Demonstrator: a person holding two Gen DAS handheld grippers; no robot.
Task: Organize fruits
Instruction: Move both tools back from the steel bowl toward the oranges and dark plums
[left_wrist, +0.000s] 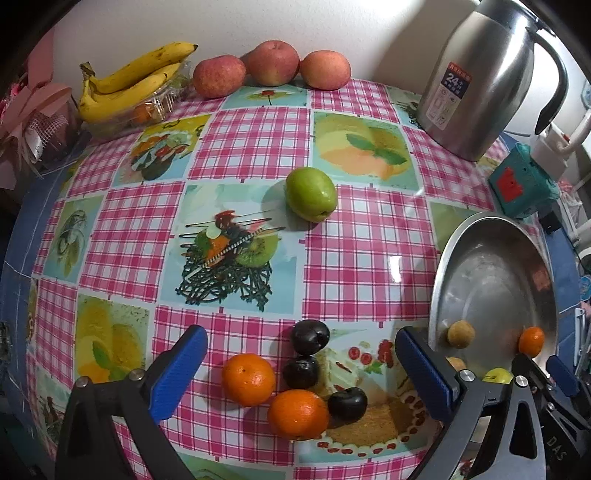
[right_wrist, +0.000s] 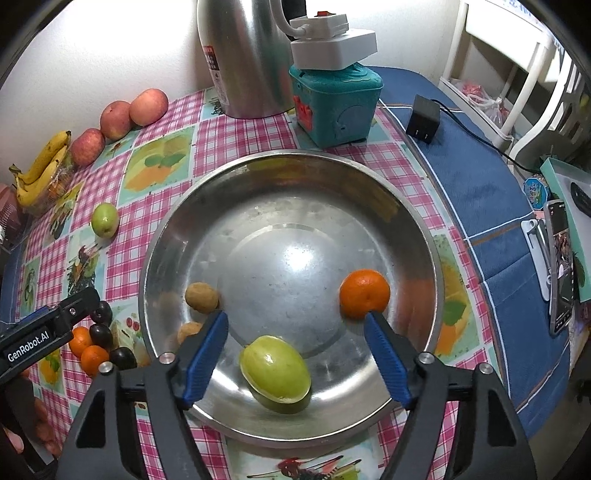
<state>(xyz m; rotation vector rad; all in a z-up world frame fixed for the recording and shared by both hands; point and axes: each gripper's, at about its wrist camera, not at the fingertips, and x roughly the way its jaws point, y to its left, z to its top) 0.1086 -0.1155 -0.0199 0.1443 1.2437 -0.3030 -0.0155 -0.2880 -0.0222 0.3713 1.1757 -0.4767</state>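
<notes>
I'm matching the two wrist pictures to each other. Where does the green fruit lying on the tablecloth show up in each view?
Left wrist view: green fruit just above centre, alone on the cloth.
Right wrist view: same fruit at the left, beside the metal bowl.
Shared landmark: the steel kettle by the wall.

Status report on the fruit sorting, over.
Both jaws open, empty. Green fruit lies in the bowl with an orange. Nothing blocking the loose oranges.

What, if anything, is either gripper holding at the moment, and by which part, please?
Nothing is held. The right gripper stands open above the green fruit lying loose in the metal bowl; the left gripper is open over the oranges.
</notes>
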